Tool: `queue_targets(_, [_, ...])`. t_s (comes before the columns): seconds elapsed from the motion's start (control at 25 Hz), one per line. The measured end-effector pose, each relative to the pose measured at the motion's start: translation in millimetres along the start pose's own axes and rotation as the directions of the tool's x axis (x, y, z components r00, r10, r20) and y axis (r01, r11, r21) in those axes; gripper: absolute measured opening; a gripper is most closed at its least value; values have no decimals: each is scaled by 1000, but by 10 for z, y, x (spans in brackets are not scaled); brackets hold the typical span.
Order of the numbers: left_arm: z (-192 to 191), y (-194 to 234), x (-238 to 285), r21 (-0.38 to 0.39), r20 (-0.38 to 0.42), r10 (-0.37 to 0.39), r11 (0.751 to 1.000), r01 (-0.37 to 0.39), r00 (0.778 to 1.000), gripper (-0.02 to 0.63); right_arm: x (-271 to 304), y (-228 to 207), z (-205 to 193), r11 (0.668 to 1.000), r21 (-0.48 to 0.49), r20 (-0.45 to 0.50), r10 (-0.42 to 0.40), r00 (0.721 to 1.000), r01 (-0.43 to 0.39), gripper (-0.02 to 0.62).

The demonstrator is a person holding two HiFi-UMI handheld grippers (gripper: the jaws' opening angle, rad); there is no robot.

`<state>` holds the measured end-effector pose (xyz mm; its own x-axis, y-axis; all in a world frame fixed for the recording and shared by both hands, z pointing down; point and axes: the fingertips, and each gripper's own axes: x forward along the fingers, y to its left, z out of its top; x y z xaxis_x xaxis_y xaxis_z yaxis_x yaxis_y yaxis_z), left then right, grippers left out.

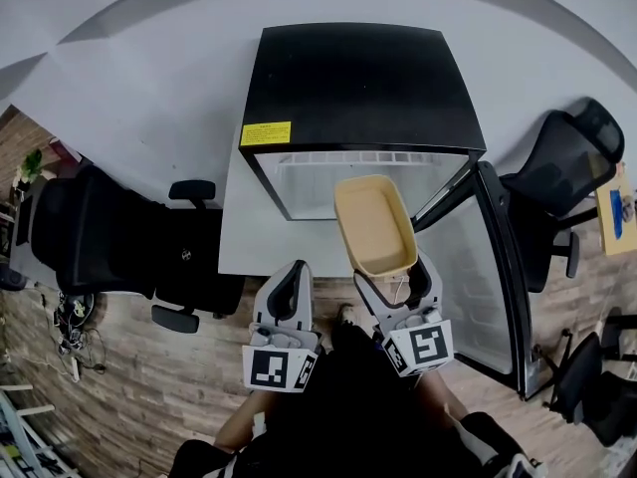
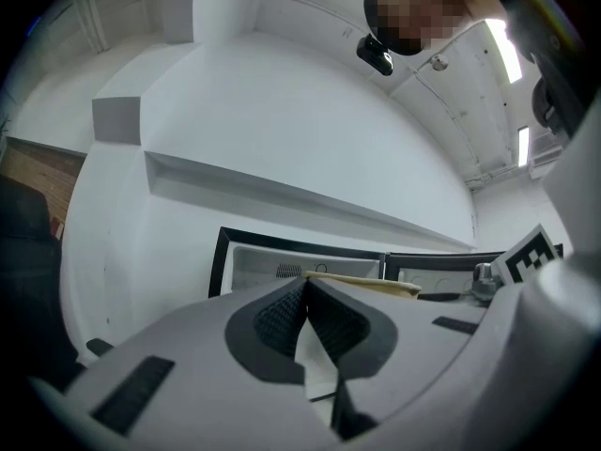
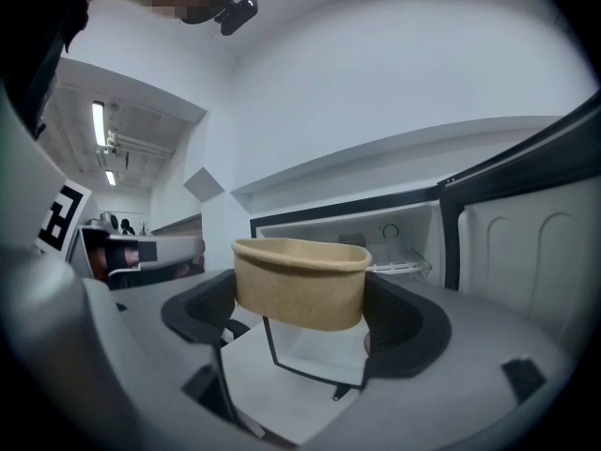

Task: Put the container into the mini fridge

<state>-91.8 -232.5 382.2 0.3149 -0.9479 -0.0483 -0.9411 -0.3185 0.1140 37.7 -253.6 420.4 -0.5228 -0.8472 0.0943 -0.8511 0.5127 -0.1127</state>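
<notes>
Half done, seemingly: right tool [image 3: 299, 310] clamps the tan oval paper container [image 1: 373, 222] before the open black mini fridge [image 1: 363, 78]; insertion remains. Left tool [image 2: 306, 319] is pinched together, empty.

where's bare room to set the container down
The mini fridge floor, between its left wall and the open door, shows bare. The white slab at its left front is bare too. Office chairs crowd both sides.

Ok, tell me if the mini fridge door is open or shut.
Open. The door stands swung out right of the mini fridge, whose white inside shows.
</notes>
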Motion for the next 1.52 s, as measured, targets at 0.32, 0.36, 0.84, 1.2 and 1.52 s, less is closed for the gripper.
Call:
queue_targets(0.32, [40, 297, 302, 1, -4, -90, 996, 90, 996, 9, 259, -19, 10, 994, -12, -9, -107, 994, 107, 442])
queue_targets(0.36, [47, 342, 336, 1, -6, -102, 995, 102, 995, 9, 305, -11, 13, 993, -12, -10, -120, 993, 120, 442])
queue_targets(0.84, [94, 651, 550, -11, -2, -200, 980, 200, 980, 9, 862, 16, 34, 978, -50, -4, -204, 979, 203, 442])
queue_targets(1.2, [130, 752, 636, 0, 7, -202, 979, 202, 979, 9, 1282, -138, 10, 975, -90, 7, -201, 980, 201, 442])
queue_targets(1.52, [143, 804, 672, 4, 6, -183, 983, 183, 983, 9, 1654, -324, -11, 972, -104, 2, -211, 978, 210, 442])
